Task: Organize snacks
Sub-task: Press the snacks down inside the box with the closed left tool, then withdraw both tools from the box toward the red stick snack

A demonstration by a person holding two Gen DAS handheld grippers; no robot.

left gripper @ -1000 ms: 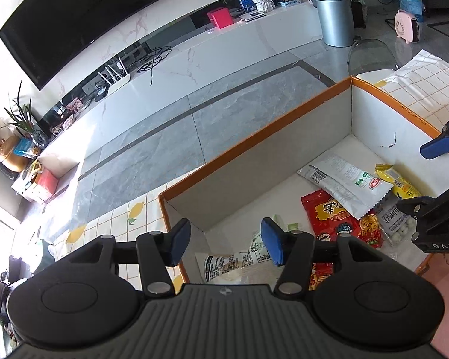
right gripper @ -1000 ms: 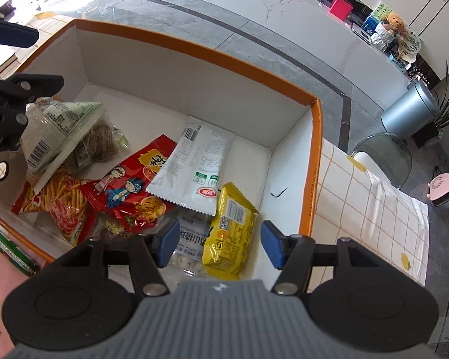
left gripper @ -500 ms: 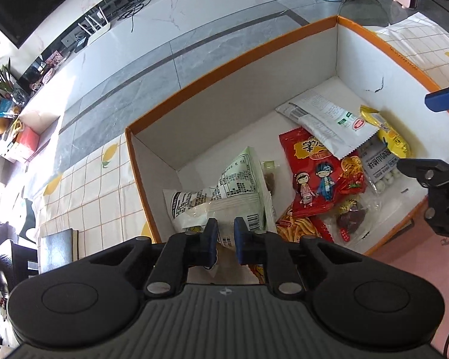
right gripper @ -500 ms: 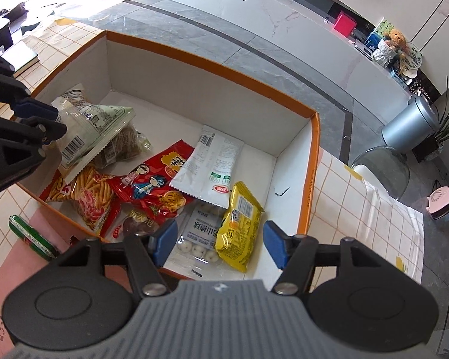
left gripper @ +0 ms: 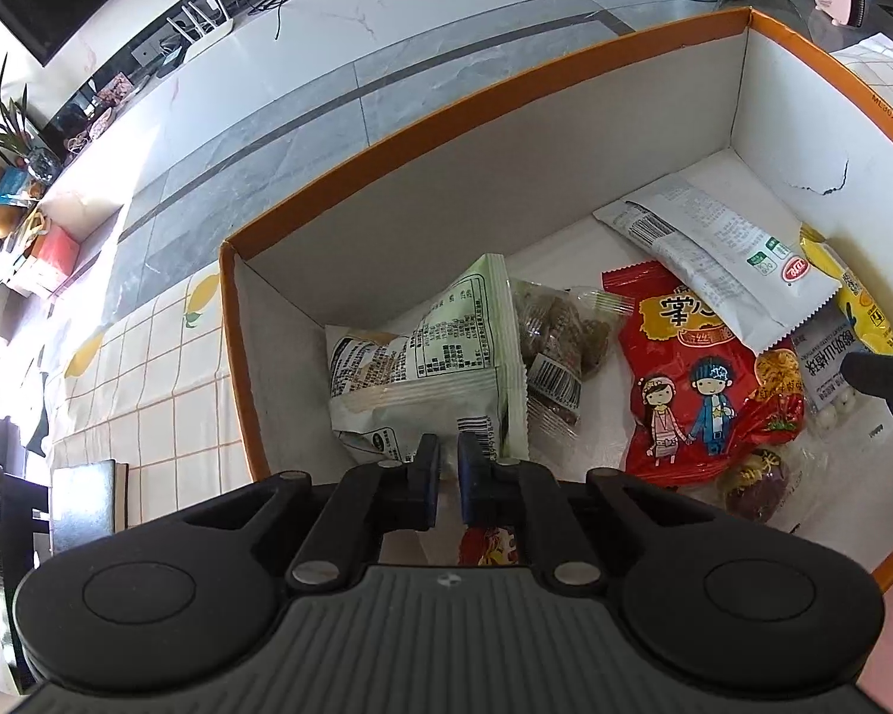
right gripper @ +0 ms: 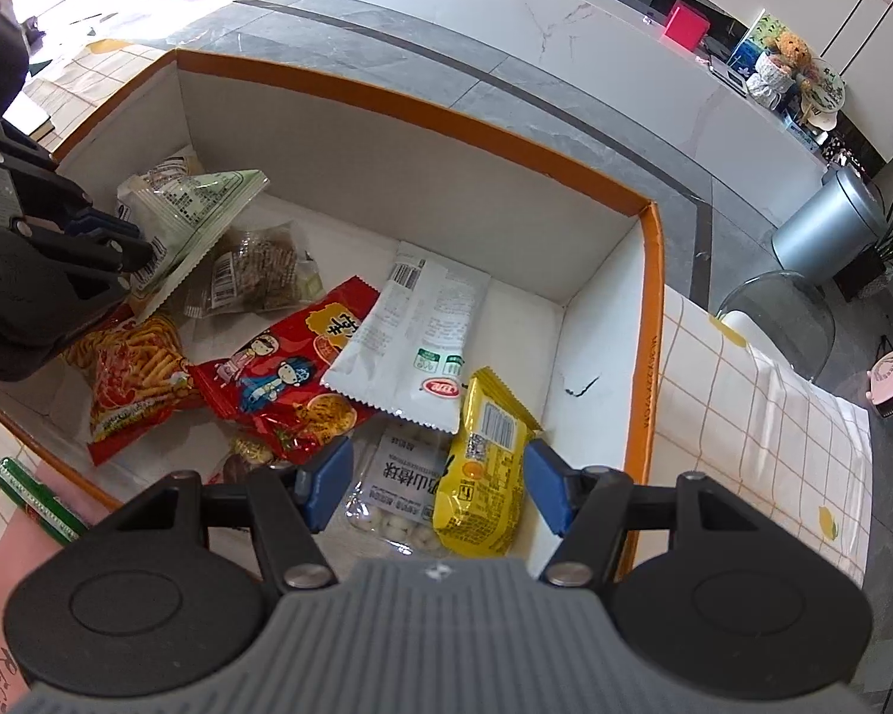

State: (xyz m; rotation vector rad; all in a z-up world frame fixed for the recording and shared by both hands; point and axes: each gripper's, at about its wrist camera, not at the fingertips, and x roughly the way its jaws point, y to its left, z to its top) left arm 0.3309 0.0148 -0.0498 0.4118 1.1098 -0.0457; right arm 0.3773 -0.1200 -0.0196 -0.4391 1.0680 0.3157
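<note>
An orange-rimmed white box (right gripper: 446,101) holds several snack packets. My left gripper (left gripper: 446,470) is shut on the lower edge of a pale green packet (left gripper: 434,357) at the box's left end. The right wrist view shows that packet (right gripper: 196,202) tilted up from the pile in the left gripper (right gripper: 119,238). My right gripper (right gripper: 431,482) hangs open over a yellow packet (right gripper: 488,464) and a clear bag of white balls (right gripper: 393,506), with nothing between its pads. A red cartoon packet (right gripper: 292,369) and a white packet (right gripper: 422,339) lie mid-box.
A clear bag of brown pieces (right gripper: 256,268) and an orange stick-snack bag (right gripper: 137,375) lie under the green packet. A green tube (right gripper: 36,500) rests outside the box on a pink mat. The chequered tablecloth (right gripper: 762,416) runs to the right, with grey floor beyond.
My left gripper went from open to shut on the pale green packet and dropped lower into the box. The right gripper stays open in about the same place.
</note>
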